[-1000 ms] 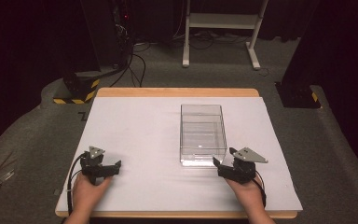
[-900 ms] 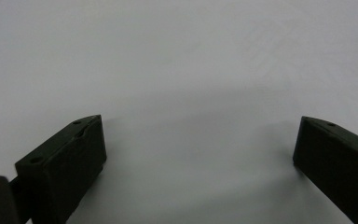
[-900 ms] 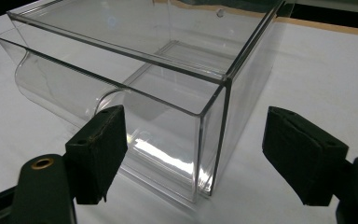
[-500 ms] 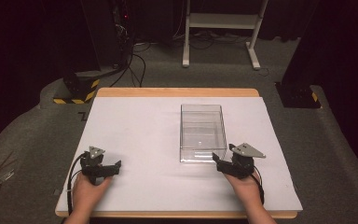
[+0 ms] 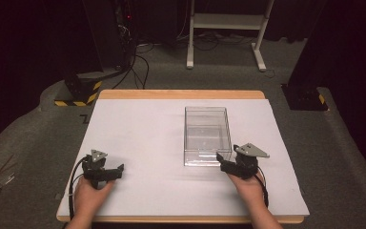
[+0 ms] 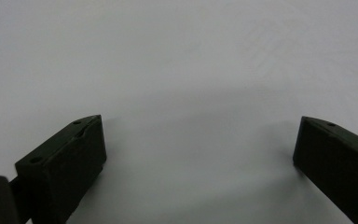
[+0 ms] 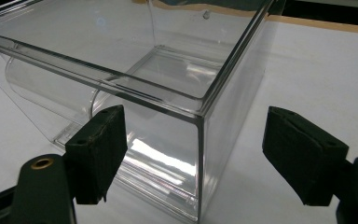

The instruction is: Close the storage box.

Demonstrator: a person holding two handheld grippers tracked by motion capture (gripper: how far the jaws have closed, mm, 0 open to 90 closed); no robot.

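A clear plastic box (image 5: 207, 135) with no lid stands on the white table cover, right of centre. My right gripper (image 5: 223, 162) is open at the box's near right corner (image 7: 200, 116), and its jaws straddle that corner without touching it. The box holds nothing that I can see, and a rounded clear handle part (image 7: 51, 93) sticks out on its near side. My left gripper (image 5: 116, 171) is low over the bare white cover at the near left. It is open, with nothing between its fingers (image 6: 70, 158).
The white cover (image 5: 147, 129) lies on a wooden table whose edge (image 5: 181, 94) shows at the back. Beyond it are a carpeted floor, cables, a white stand (image 5: 224, 21) and dark equipment. Bare cover lies between the two grippers.
My right gripper has moved forward and a little left, up to the box's near right corner. The left gripper has stayed put.
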